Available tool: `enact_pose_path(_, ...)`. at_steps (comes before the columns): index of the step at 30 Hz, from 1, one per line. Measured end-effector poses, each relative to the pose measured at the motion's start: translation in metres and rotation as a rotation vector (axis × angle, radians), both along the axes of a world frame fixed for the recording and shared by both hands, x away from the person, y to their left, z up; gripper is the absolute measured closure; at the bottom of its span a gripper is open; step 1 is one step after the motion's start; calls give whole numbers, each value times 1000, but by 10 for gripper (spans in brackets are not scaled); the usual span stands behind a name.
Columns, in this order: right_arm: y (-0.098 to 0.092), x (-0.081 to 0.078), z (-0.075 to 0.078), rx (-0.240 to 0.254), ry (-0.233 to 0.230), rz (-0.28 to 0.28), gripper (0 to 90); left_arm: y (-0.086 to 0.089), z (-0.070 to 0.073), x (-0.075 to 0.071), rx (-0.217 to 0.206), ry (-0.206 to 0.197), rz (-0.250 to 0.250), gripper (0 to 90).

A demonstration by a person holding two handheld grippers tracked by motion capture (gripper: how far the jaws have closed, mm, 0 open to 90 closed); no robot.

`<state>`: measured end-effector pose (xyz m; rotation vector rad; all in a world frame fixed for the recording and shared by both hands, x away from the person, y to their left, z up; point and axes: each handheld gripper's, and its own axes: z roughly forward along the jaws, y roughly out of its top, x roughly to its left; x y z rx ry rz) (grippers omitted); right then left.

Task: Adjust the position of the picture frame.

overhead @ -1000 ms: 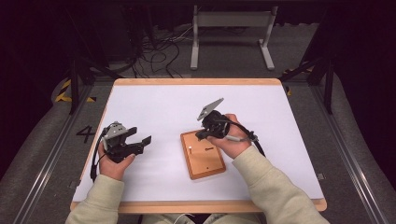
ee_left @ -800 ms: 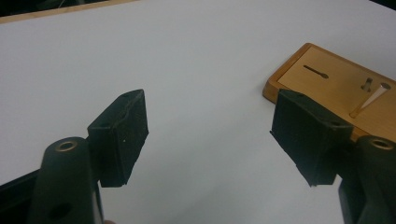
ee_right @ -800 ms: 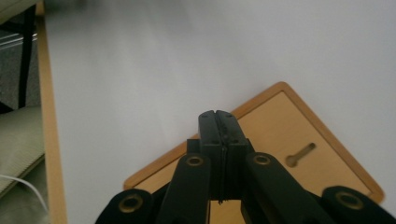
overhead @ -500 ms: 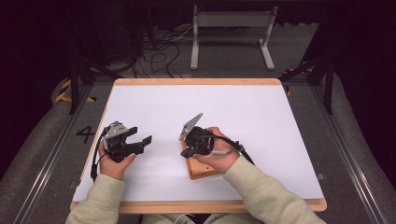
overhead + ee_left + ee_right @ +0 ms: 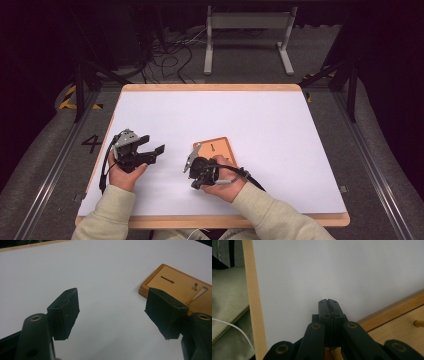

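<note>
The wooden board [image 5: 220,150] lies flat on the white desk [image 5: 280,130], a little to the near side of its middle, with the right tool [image 5: 196,170] over its near-left corner. It looks like a stiff, fairly light slab with a raised rim and a shallow recessed face; in the left gripper view a keyhole-shaped slot [image 5: 167,279] and a small upright peg [image 5: 195,285] show on that face, along with a thin pale stick [image 5: 197,294] whose nature I cannot make out from here. A slab this flat offers no purchase from above, so my guess is the rim is the place to take it, pinched at an edge or a corner where the jaws can straddle the wood; the smooth finish may let it slide on the desk rather than lift. The right hand [image 5: 225,176] is held low, its tool pointing left and toward the near desk edge, jaws pressed together on nothing. The left tool [image 5: 142,150] rests well apart to the left, level and aimed toward the board, jaws wide apart and empty.
</note>
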<state>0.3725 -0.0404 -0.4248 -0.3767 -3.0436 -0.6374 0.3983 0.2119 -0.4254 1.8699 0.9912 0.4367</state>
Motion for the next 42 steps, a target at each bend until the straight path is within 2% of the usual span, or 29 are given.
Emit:
enact_pose_path(1,0,0,-2,-21,-13,2,900,0,0,1,1,-2,-2,274)
enact_pose_path(3,0,0,-5,-11,12,-2,900,-1,0,1,-2,2,-3,274)
enact_pose_path(8,-3,-3,-4,-48,-1,-9,900,-2,1,2,0,-7,-8,274)
enact_pose_path(10,-8,-4,-4,-55,10,-17,900,-3,1,2,-6,2,-8,274)
enact_pose_path(16,-26,-6,-3,-61,12,-40,900,-5,1,3,6,-8,-12,274)
enact_pose_path(24,-61,-3,-2,-68,13,-121,900,-8,1,3,8,-3,-20,275)
enact_pose_path(30,-80,-1,-1,-70,5,-168,900,-11,2,3,2,7,-54,352)
enact_pose_path(32,-86,0,-1,-74,-3,-186,900,-13,2,5,16,-1,-63,373)
enact_pose_path(34,-92,1,-1,-63,2,-216,900,-15,2,5,6,14,-80,401)
enact_pose_path(37,-99,2,-1,-23,7,-228,900,-17,2,6,14,16,-86,409)
enact_pose_path(39,-107,3,4,23,1,-251,900,-18,2,8,20,7,-90,410)
enact_pose_path(40,-112,4,8,59,6,-260,900,-19,2,8,13,17,-91,410)
enact_pose_path(42,-123,5,17,93,-26,-302,900,-19,2,8,14,18,-91,414)
